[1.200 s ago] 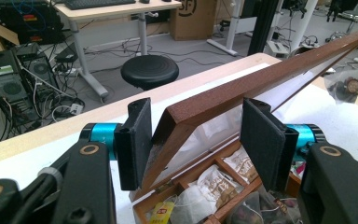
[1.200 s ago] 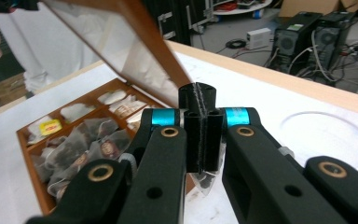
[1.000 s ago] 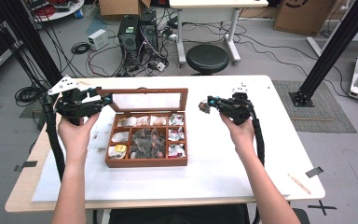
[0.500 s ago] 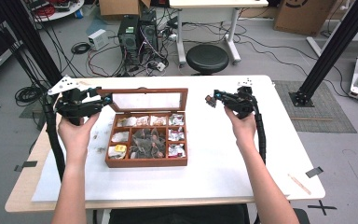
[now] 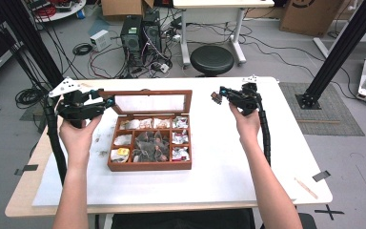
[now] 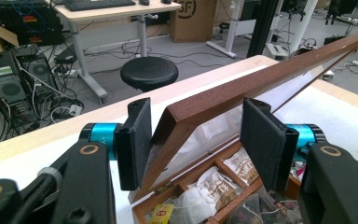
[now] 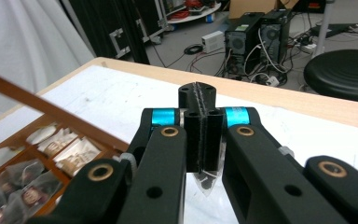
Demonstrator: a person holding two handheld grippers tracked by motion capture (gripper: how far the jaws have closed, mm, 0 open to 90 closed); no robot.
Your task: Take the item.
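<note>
Left tongs [image 5: 106, 98] parted, level, right tongs [image 5: 215, 97] pressed together, both forearms outstretched

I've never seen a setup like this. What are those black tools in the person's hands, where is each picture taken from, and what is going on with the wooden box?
A person holds a two-jaw tool in each hand. One picture looks down from above the table; the other two come from small cameras riding on the tools, looking along their black jaws.

On the table stands a wooden tea box, its compartments filled with tea bags and its glass lid raised. The left gripper has the lid's corner between its jaws; I cannot tell whether the pads press on it. The right gripper, held above the table beside the box, is pinched shut on a small clear sachet, whose tip pokes out below the pads.
</note>
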